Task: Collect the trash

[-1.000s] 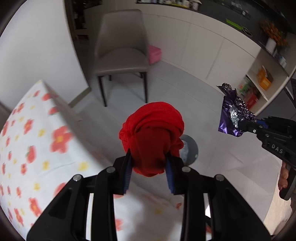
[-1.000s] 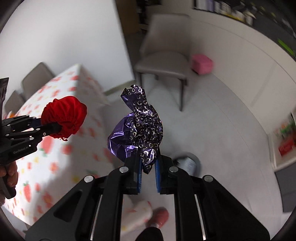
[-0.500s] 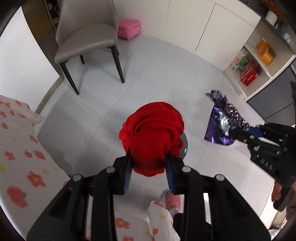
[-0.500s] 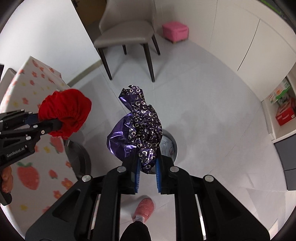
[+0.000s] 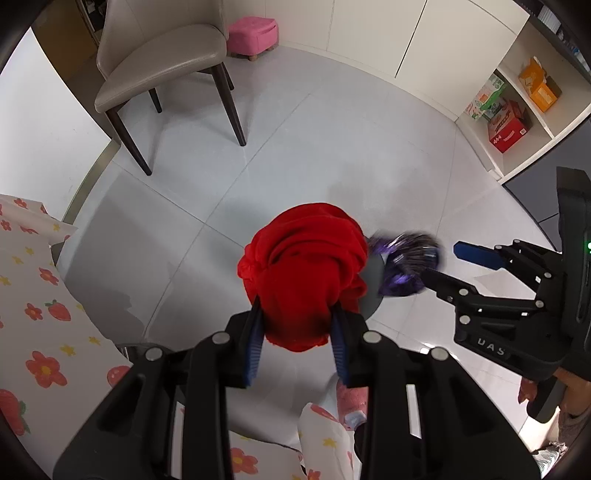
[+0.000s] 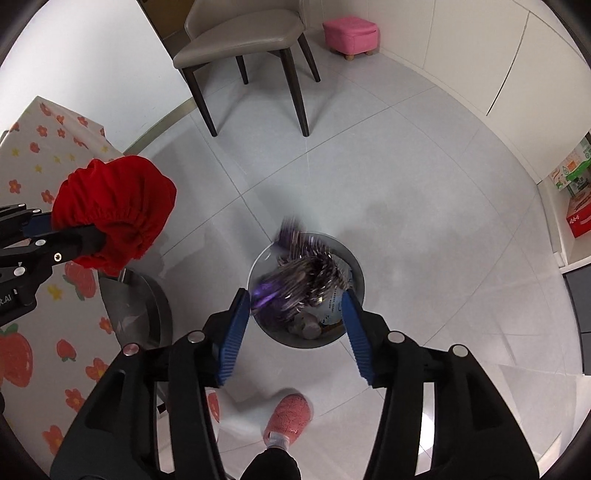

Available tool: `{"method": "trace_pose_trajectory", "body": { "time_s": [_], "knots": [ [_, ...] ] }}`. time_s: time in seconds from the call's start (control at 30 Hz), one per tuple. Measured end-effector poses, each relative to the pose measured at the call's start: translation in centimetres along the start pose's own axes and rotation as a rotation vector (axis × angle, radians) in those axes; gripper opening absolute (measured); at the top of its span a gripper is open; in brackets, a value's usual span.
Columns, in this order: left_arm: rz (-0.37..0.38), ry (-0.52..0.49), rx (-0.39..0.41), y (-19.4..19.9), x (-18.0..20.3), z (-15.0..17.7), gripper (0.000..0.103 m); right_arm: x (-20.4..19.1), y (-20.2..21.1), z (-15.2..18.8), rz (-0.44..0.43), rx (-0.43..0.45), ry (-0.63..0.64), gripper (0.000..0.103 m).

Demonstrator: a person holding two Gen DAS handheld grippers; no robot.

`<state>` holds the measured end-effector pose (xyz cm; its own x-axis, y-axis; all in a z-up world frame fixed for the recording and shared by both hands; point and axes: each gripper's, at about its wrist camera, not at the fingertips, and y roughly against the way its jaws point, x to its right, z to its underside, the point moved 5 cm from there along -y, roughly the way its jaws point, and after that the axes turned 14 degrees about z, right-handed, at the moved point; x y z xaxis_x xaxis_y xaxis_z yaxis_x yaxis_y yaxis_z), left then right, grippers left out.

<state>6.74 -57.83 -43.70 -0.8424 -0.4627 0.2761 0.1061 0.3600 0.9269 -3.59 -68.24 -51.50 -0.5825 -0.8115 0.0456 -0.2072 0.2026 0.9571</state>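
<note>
My left gripper [image 5: 297, 325] is shut on a crumpled red cloth bundle [image 5: 306, 269], held over the floor; it also shows at the left of the right wrist view [image 6: 114, 218]. My right gripper [image 6: 293, 306] is open above a round grey trash bin [image 6: 354, 269] on the floor. A purple foil wrapper [image 6: 299, 273] is blurred, falling free between the fingers into the bin. In the left wrist view the wrapper [image 5: 404, 266] is beside the open right gripper [image 5: 443, 264], and the bin [image 5: 371, 291] is mostly hidden behind the red bundle.
A grey chair [image 6: 240, 40] and a pink footstool [image 6: 351, 33] stand on the tiled floor beyond the bin. A table with a strawberry-print cloth [image 6: 37, 258] is at the left. My foot in a pink slipper [image 6: 288, 415] is near the bin. Shelves with boxes [image 5: 509, 110] are at the right.
Both grippers tilted down over the bin. My right gripper opened and let go of the purple wrapper, which is dropping. The left still holds the red bundle.
</note>
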Motion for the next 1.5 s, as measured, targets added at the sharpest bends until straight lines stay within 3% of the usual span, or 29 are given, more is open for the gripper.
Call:
{"method": "trace_pose_trajectory", "body": {
  "time_s": [0.4,0.57,0.9,1.1,1.23,1.3,1.5],
  "knots": [
    [0.042,-0.035,-0.017,-1.0,1.4,-0.2,0.032,2.0,2.3,-0.1,0.019,0.035,-0.046,0.053],
    [0.086,-0.068,-0.051,-2.2,3.1,-0.4,0.045,3.4,3.1,0.0,0.035,0.044,-0.072,0.054],
    [0.082,-0.076,-0.021,-1.4,4.3,-1.1,0.055,4.6,4.8,0.5,0.050,0.052,-0.075,0.054],
    [0.025,-0.032,0.051,3.2,3.9,-0.4,0.072,3.1,8.3,0.0,0.016,0.090,-0.026,0.060],
    [-0.024,0.037,0.104,7.9,2.9,1.5,0.077,0.7,12.2,-0.9,-0.024,0.134,0.055,0.062],
    [-0.062,0.080,0.124,10.3,2.2,2.8,0.080,-0.9,14.2,-1.3,-0.052,0.152,0.101,0.068],
    [-0.138,0.250,0.192,17.8,-0.7,7.8,0.080,-7.6,20.6,-1.9,-0.150,0.212,0.299,0.074]
  ]
}}
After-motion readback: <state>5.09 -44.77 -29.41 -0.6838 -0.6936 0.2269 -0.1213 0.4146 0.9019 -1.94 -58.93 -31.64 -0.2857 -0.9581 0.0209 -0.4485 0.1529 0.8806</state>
